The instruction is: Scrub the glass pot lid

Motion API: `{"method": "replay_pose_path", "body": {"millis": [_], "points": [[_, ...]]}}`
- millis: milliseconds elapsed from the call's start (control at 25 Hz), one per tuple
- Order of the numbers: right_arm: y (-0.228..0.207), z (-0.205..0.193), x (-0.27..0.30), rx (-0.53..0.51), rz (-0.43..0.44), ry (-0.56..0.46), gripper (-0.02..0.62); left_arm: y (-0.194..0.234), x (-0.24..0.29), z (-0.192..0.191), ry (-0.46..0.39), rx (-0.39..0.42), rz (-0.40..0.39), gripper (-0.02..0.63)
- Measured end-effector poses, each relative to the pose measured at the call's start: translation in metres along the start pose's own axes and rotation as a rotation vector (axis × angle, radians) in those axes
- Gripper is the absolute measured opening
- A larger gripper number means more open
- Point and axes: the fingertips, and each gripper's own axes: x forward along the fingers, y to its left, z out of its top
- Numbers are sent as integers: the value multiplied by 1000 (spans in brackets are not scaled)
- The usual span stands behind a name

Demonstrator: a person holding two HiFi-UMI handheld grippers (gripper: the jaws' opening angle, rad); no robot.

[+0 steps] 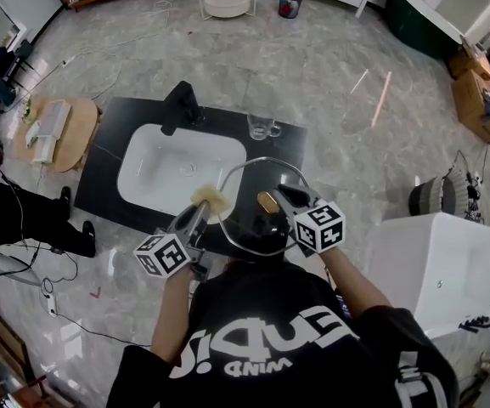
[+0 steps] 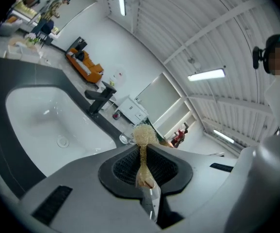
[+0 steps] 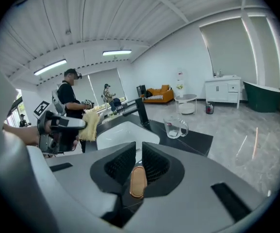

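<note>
Black bench (image 1: 109, 155) with a white sink (image 1: 155, 164) set into it; a person stands at its near edge. A glass mug (image 1: 263, 127) sits on the bench behind the sink, well apart from the work.

The glass lid (image 1: 257, 181) is off the bench, held in the air over the near right corner of the sink and tipped up on edge. The right tongs (image 1: 285, 195) carry it, pressed onto the copper-coloured knob (image 3: 138, 182), which sits pinched between the pads of the right tongs (image 3: 137, 161).

The left tongs (image 1: 200, 213) are pinched on a straw-coloured scrubber (image 2: 144, 136), whose tuft sticks out past the tips of the left tongs (image 2: 140, 161). The tuft is just beside the left rim of the lid; contact cannot be confirmed.

Judgement: the step in hand is bringing scrubber to glass. To do it well:
- keep the knob grip firm, since side pressure will try to swing the lid;
- rub in short circles with the tuft, not the tips;
- stay over the sink in case of a slip.
</note>
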Motion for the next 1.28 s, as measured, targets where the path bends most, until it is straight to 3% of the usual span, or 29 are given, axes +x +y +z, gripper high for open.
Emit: {"method": "replay_pose_path", "body": {"millis": [120,400,680,1000,1280], "points": [[-3,14,-24,-11,-26,-77,14,-7,1,4,-4,111,34,43],[-9,31,-65,-55,-72,-245,12,-21,1,14,-64,400,108,43],[-8,39,-79,-112,-95,-330,12,-32,2,12,-125,628,96,43],[-3,42,-76,-120,-127,-358,12,-36,-2,16,-183,677,95,43],[-4,45,-77,-128,-121,-358,12,-38,-3,18,-181,683,103,43]]}}
